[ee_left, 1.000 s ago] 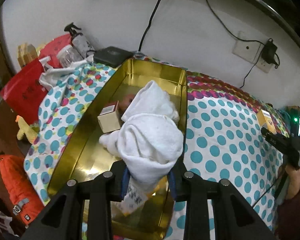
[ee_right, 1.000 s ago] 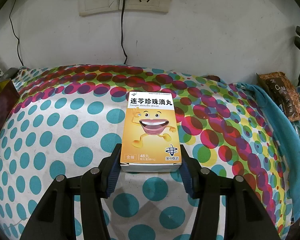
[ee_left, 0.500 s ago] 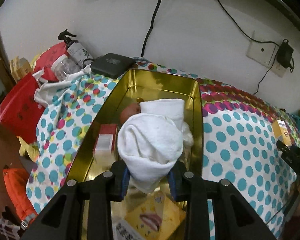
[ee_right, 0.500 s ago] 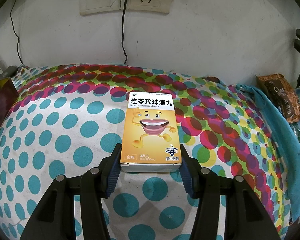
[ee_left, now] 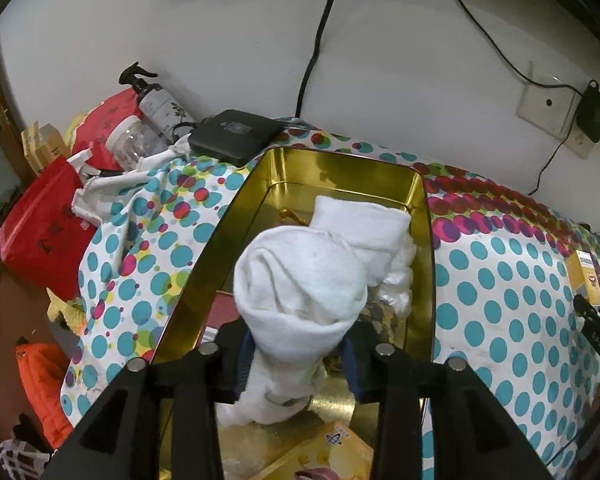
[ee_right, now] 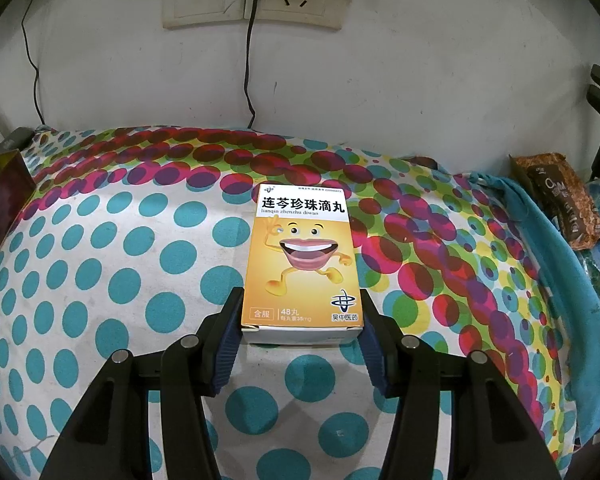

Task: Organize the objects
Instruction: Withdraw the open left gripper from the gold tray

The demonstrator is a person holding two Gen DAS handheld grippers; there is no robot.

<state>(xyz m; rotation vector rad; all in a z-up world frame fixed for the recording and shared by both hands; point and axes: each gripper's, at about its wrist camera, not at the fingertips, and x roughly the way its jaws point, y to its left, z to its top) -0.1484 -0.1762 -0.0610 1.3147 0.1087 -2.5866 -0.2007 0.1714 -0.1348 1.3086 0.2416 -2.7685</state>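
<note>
In the left wrist view, the left gripper [ee_left: 298,360] is clamped on a rolled white towel [ee_left: 304,280] at frame centre, over the open gold tin [ee_left: 428,248], with a black box [ee_left: 236,134] at the tin's upper left. In the right wrist view, the right gripper [ee_right: 300,328] has both pads against the near end of the orange medicine box [ee_right: 302,260], which lies flat on the dotted cloth [ee_right: 100,280] at centre frame.

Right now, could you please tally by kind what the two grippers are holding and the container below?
Rolled white cloth towel, in left gripper: 1
Orange cardboard medicine box, in right gripper: 1
Gold rectangular metal tin: 1
Total: 3
</note>
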